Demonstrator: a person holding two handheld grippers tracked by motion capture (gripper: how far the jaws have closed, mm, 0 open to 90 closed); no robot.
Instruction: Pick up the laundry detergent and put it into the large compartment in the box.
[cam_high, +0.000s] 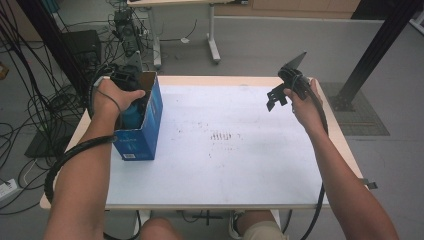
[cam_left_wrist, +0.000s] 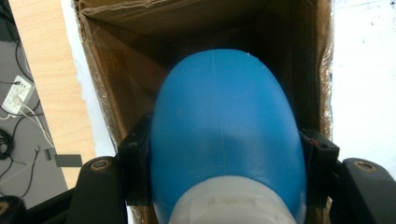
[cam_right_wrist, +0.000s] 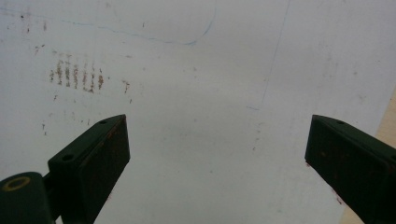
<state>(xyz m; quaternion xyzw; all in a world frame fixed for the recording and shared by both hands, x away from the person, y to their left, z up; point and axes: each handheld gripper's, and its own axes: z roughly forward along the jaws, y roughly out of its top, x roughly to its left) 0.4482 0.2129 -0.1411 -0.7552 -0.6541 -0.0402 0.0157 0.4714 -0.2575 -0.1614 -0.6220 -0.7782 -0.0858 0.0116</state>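
one blue bottle (cam_left_wrist: 224, 135) inside open box (cam_high: 150, 127).

Bare forearms; beige shorts below; black two-jaw left gripper (cam_high: 134, 102) and right gripper (cam_high: 274, 100), each trailing thick black ribbed cable behind its handle

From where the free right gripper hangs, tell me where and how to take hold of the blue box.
Grip the blue box by its tall right-hand wall at the open top rim, coming straight down, one finger inside and one outside. It stands upright and looks wider than the open right gripper. The left gripper is holding a blue bottle in the opening, so space is probably tight.
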